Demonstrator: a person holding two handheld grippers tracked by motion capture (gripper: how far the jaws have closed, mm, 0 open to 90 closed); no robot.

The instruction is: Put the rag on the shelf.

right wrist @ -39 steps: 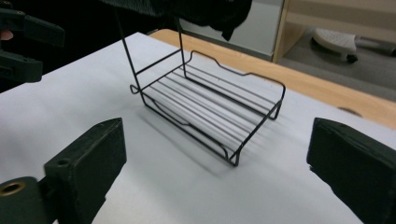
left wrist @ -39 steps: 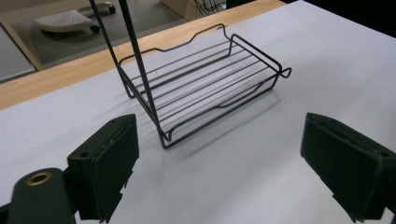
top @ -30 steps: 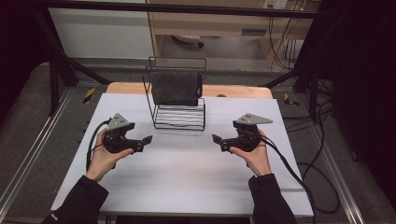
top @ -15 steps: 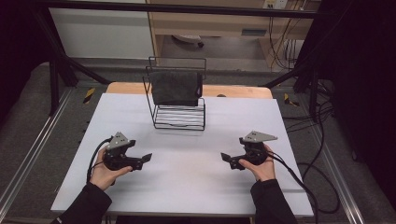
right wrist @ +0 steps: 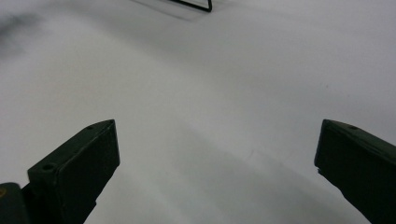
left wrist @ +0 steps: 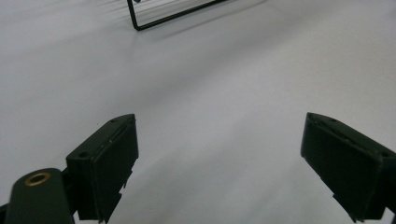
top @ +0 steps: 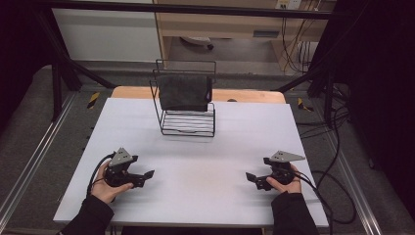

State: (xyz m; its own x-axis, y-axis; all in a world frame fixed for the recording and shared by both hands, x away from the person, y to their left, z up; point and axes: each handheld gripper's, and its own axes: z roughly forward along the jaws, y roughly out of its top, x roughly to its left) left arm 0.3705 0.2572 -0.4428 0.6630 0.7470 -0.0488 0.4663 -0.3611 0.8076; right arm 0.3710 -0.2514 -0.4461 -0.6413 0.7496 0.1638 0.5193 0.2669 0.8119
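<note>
The landmark is the black wire rack (top: 188, 115), which stands on the white table (top: 205, 205) at the middle of its far edge. A dark cloth (top: 184, 92) hangs folded over the rack's upper rail and covers the upper part of the frame; the wire base below it is bare.

The left gripper (top: 147, 175) sits near the table's front edge, well apart from the rack, on the near left side of it. A hand (top: 105, 183) grips it from behind, and a grey three-cornered plate is mounted on top. Its jaws stand wide apart with nothing between them. In the left gripper view, the left gripper (left wrist: 219, 163) faces bare table surface, and a lower corner of the rack (left wrist: 140, 21) lies far ahead at the upper edge.

The right gripper (top: 253, 180) sits near the front edge on the near right side of the rack, also well apart from it, held by the other hand (top: 284, 185). Its jaws are likewise spread wide and empty. In the right gripper view, the right gripper (right wrist: 217, 168) points over bare table, with a corner of the rack (right wrist: 203, 5) at the top edge.
</note>
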